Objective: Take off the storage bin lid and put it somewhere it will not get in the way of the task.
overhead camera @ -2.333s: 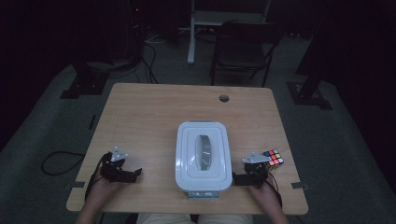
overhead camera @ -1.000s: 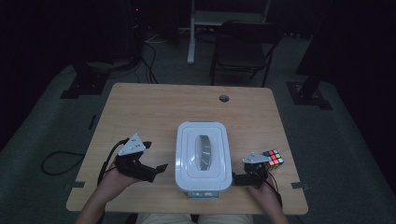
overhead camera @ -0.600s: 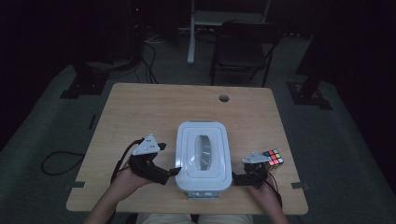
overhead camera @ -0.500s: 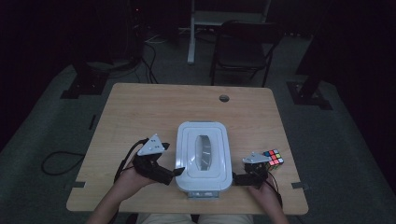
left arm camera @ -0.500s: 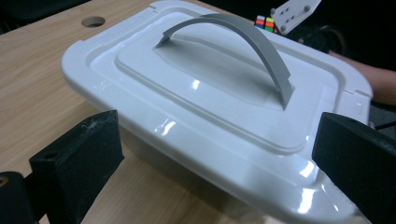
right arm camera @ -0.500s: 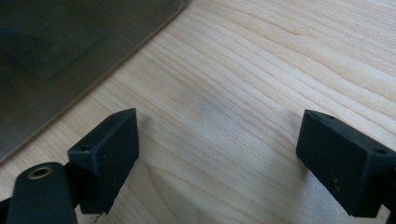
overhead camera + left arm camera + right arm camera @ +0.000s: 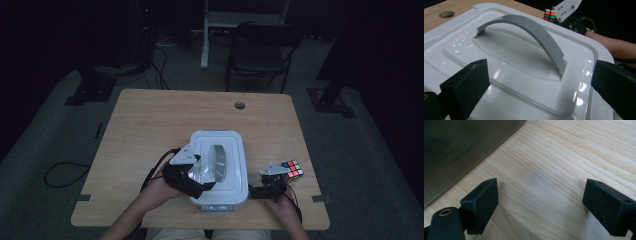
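1. the left gripper [image 7: 202, 186] hangs over the near left part of the white storage box [image 7: 218, 167], which sits near the middle of the bench's [image 7: 150, 125] near edge. its jaws are spread wide and hold nothing.
2. in the left gripper view the grey arched handle [image 7: 529, 30] lies straight ahead of the left gripper [image 7: 536, 100] and a little above the jaw tips, centred on the box lid [image 7: 584, 57]. the two are apart, not touching.
3. the handle's long axis runs from the bench's near edge toward its far edge. in that view it leads away from the jaws at a slant, so the jaws stand roughly across it; judged from this, a short advance would place one jaw on each side of the strap.
4. the right gripper [image 7: 267, 190] rests low on the bench beside the box's near right corner, jaws also parted and empty. in the right gripper view its fingertips [image 7: 482, 200] sit just over bare wood grain. the left gripper is the nearer one to the handle.
5. materials: the lid is glossy moulded plastic with rounded corners and a raised central panel; the handle is a thin matte flat band.
6. a colour puzzle cube [image 7: 292, 168] lies toward the bench's near right corner, just beyond the right gripper.
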{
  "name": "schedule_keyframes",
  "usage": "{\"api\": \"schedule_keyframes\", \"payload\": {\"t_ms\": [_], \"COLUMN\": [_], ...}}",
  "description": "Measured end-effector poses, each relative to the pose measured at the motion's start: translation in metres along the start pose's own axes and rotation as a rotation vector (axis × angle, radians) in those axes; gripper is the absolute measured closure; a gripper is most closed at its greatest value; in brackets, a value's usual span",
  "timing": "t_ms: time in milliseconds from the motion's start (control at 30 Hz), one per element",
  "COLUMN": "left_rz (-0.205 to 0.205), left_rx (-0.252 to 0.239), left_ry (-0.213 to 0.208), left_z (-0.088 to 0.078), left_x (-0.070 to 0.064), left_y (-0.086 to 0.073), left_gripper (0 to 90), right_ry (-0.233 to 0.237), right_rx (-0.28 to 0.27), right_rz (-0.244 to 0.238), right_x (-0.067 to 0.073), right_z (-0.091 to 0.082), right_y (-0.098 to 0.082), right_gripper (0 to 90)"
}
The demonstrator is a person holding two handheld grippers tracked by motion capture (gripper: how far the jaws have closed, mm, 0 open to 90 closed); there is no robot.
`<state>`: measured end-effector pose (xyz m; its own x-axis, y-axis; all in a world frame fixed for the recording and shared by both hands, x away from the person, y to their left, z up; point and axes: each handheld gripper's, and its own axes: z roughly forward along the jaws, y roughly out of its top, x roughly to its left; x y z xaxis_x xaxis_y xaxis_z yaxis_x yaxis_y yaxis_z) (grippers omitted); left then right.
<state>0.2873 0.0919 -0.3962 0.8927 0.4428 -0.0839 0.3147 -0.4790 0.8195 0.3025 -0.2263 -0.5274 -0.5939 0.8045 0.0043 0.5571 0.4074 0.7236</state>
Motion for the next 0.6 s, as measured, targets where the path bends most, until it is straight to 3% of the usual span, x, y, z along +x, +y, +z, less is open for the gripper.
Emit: {"api": "schedule_keyframes", "payload": {"t_ms": [367, 600], "left_rz": [0.016, 0.029], "left_rx": [0.024, 0.045], "left_ry": [-0.036, -0.041], "left_z": [0.017, 0.031], "left_x": [-0.001, 0.003], "left_y": [0.009, 0.015], "left_gripper": [3.0, 9.2], "right_ry": [0.000, -0.001], "right_rx": [0.001, 0.000], "right_rz": [0.000, -0.002], "right_x": [0.000, 0.000], "right_z": [0.000, 0.000], "right_y": [0.000, 0.000], "right_gripper": [13.0, 13.0]}}
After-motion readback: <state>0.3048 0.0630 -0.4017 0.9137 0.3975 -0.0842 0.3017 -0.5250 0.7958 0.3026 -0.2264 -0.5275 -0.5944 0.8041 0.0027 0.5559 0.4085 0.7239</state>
